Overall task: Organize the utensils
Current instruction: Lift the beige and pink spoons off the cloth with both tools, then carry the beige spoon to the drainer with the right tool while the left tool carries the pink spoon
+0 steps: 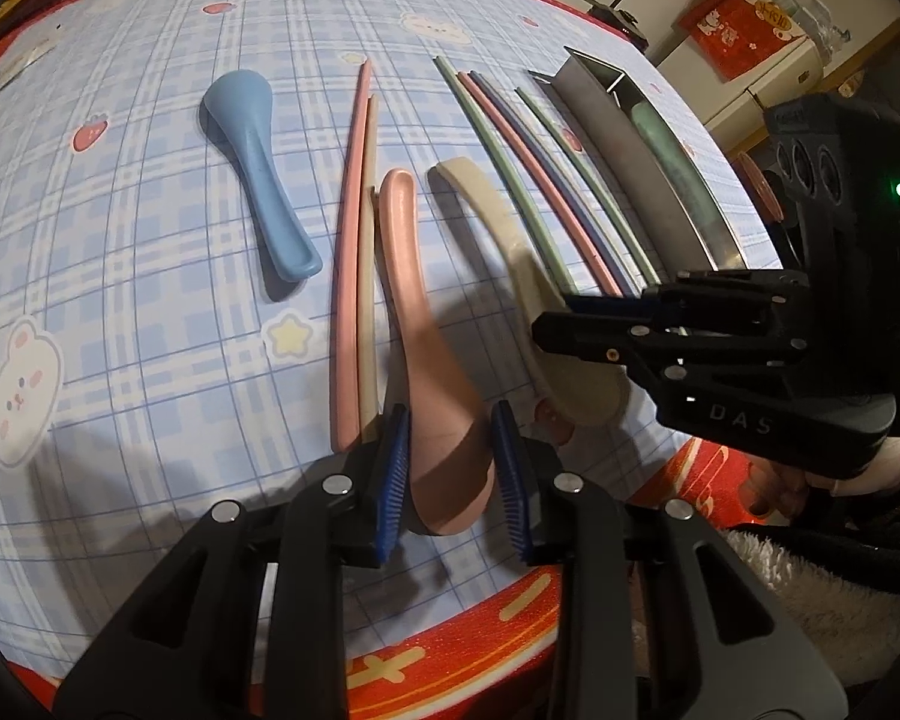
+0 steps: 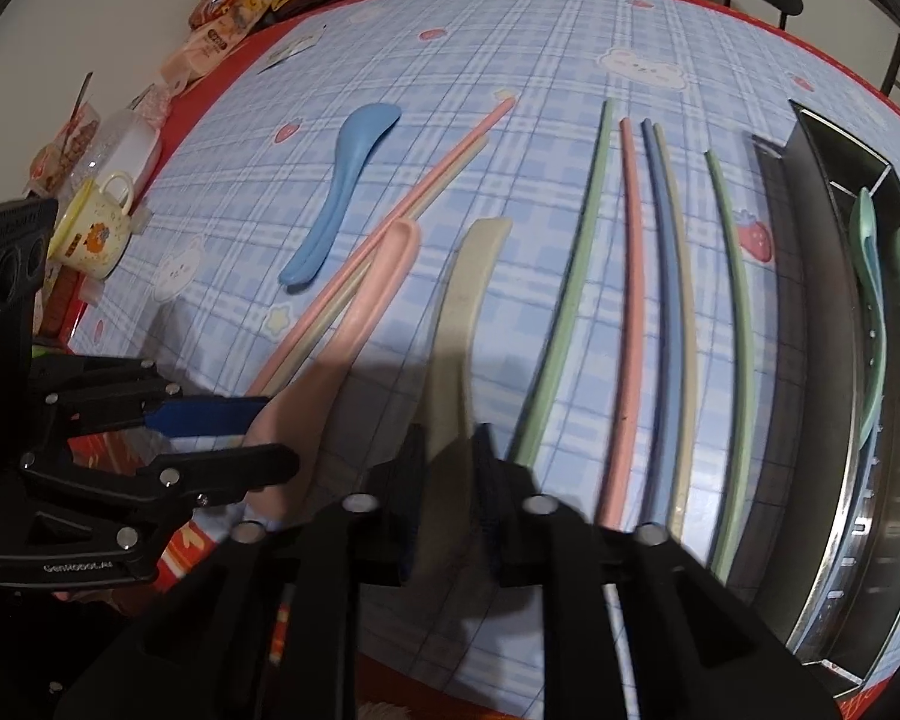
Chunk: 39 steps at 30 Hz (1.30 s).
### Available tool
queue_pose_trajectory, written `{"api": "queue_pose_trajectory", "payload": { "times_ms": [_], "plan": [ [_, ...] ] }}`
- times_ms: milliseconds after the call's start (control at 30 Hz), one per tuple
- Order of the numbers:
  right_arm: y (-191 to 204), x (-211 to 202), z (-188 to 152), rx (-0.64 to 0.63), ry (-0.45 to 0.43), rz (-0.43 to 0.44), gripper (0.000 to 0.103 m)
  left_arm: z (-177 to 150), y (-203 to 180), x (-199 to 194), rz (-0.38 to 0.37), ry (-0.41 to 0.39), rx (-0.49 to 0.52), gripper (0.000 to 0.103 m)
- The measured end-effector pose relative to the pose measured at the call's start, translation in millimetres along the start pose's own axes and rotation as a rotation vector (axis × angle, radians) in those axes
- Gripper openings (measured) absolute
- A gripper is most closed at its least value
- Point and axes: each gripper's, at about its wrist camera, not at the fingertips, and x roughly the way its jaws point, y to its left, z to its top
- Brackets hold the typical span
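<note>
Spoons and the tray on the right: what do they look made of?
The pink spoon, beige spoon and blue spoon look like matte moulded plastic, possibly wheat-straw composite: flat pastel colour, faint speckling, no glare. The tray looks like stainless steel: grey brushed wall, bright reflective rim, perforated floor.

Tablecloth (image 1: 150,312) is light blue plaid with white bears, strawberries and stars, red border. Spoons are blue (image 1: 257,168), pink (image 1: 414,312) and beige (image 1: 510,240); chopsticks (image 2: 630,300) come in pink, green, blue, beige.
</note>
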Motion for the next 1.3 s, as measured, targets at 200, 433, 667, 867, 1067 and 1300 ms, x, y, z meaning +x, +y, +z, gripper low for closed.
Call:
{"api": "queue_pose_trajectory", "payload": {
  "times_ms": [200,433,667,867,1067,1300],
  "plan": [
    [-4,-4,-5,0.031,-0.011,0.011,0.005,3,-9,-4,0.005,-0.011,0.034,0.023],
    [-12,-8,-12,0.068,-0.013,0.018,0.005,5,-17,-1,-0.006,0.007,0.065,0.02],
    [-17,-8,-17,0.093,-0.009,0.038,0.006,5,-23,12,-0.004,0.054,0.085,0.013],
    [-18,-10,-20,0.101,-0.014,0.057,0.005,4,-14,2,0.014,0.016,0.045,0.011],
    [-23,-24,-22,0.114,-0.064,0.075,0.005,8,-10,-16,0.034,-0.041,0.015,0.011],
    [-40,-50,-25,0.171,-0.153,0.1,0.005,17,-25,-32,0.046,-0.069,0.05,0.011]
  ]
}}
